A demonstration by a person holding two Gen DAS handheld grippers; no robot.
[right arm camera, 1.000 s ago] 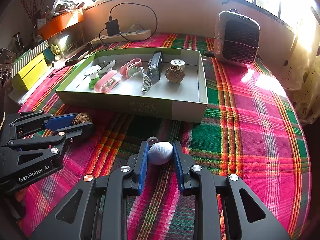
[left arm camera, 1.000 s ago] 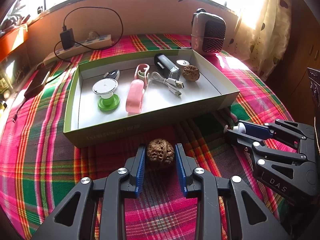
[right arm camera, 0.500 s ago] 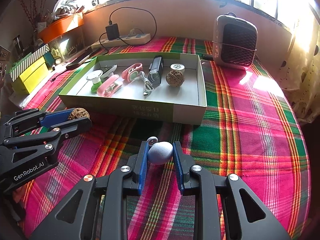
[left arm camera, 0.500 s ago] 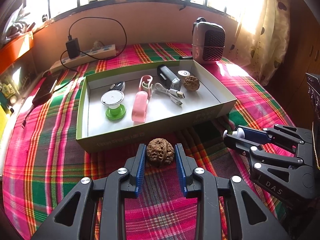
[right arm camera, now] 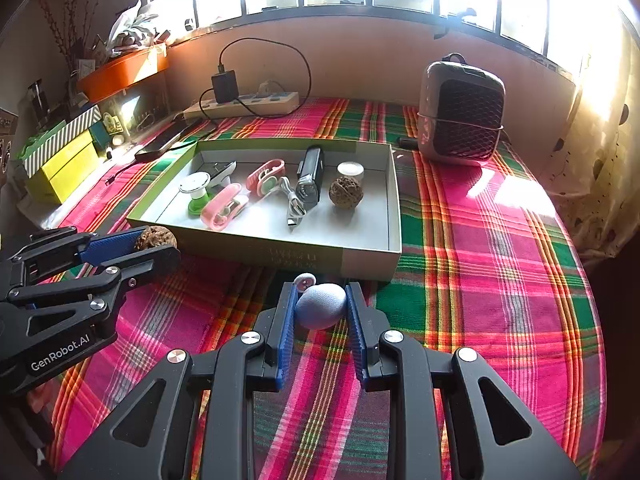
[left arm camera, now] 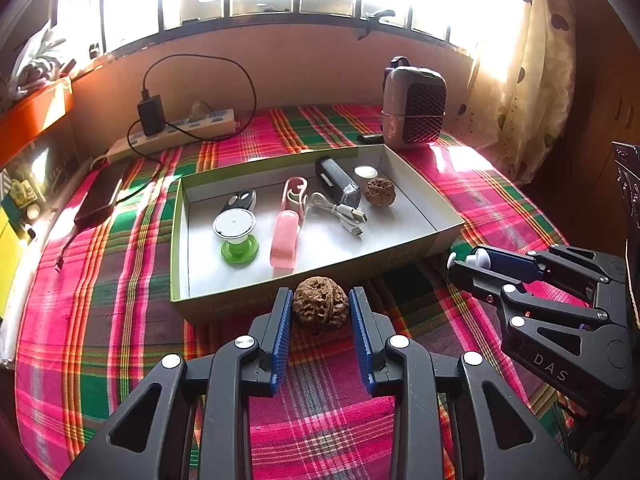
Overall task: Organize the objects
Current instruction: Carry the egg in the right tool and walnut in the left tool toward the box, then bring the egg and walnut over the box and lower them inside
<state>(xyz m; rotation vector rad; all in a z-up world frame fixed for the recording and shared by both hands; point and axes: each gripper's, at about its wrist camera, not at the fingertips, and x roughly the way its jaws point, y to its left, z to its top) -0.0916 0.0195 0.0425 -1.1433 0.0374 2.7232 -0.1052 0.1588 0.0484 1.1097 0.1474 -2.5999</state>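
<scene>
My left gripper [left arm camera: 320, 308] is shut on a brown walnut [left arm camera: 320, 305] and holds it in the air in front of the near wall of the shallow green-edged box [left arm camera: 208, 300]. My right gripper [right arm camera: 320, 304] is shut on a pale blue egg-shaped object [right arm camera: 321, 306] with a small white ring, near the box's front right corner [right arm camera: 372, 268]. The box holds a second walnut [right arm camera: 345, 192], a black device [right arm camera: 310, 178], a white USB cable [right arm camera: 294, 202], two pink clips [right arm camera: 224, 206], a green-and-white spool [right arm camera: 196, 192] and a key fob [left arm camera: 242, 200]. Each gripper shows in the other's view.
The box lies on a plaid cloth [right arm camera: 480, 280]. A small heater [right arm camera: 460, 120] stands at the back right. A power strip with charger [right arm camera: 244, 104] and a phone [left arm camera: 102, 196] lie at the back left. Yellow boxes [right arm camera: 60, 160] stand at the left edge.
Both grippers have risen and drawn back a little with their objects, so the box looks smaller and farther. Their grips have not changed.
</scene>
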